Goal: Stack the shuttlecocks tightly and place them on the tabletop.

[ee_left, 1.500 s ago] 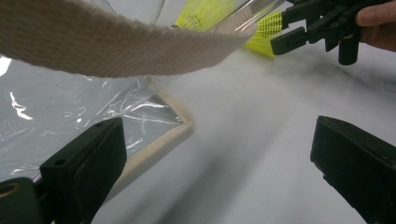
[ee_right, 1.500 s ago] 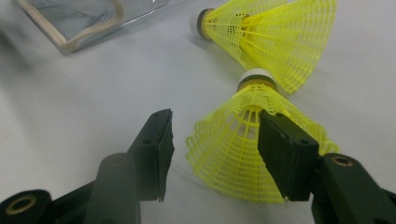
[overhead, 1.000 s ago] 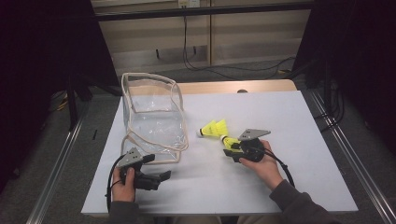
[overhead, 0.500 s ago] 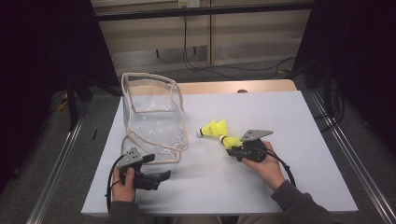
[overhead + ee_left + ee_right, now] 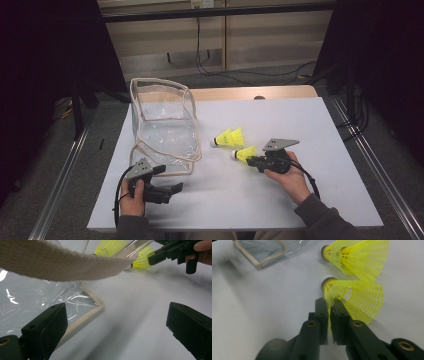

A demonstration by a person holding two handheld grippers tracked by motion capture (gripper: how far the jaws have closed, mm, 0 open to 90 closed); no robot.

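A yellow shuttlecock [image 5: 245,153] [image 5: 357,298] lies on the white table [image 5: 300,200]. My right gripper [image 5: 252,161] [image 5: 329,302] is shut on its mesh skirt, cork end pointing away; the jaws have just been closing with the skirt between them. Another yellow shuttlecock [image 5: 229,137] [image 5: 359,257] lies just beyond it, free. A clear plastic bag with beige trim [image 5: 162,125] [image 5: 37,297] stands at the left. My left gripper [image 5: 175,189] [image 5: 117,325] rests near the bag's front corner, open, nothing between its jaws. In the left gripper view the right gripper [image 5: 152,258] holds the shuttlecock [image 5: 142,261].
The bag's beige strap [image 5: 62,267] hangs across the top of the left gripper view. Metal rails [image 5: 370,165] run along both sides of the table, and cables [image 5: 210,65] lie on the floor behind it. Bare table surface stretches to the right and front.
The right gripper has shifted slightly to the right at the near shuttlecock. The left hand and the bag have stayed where they were.
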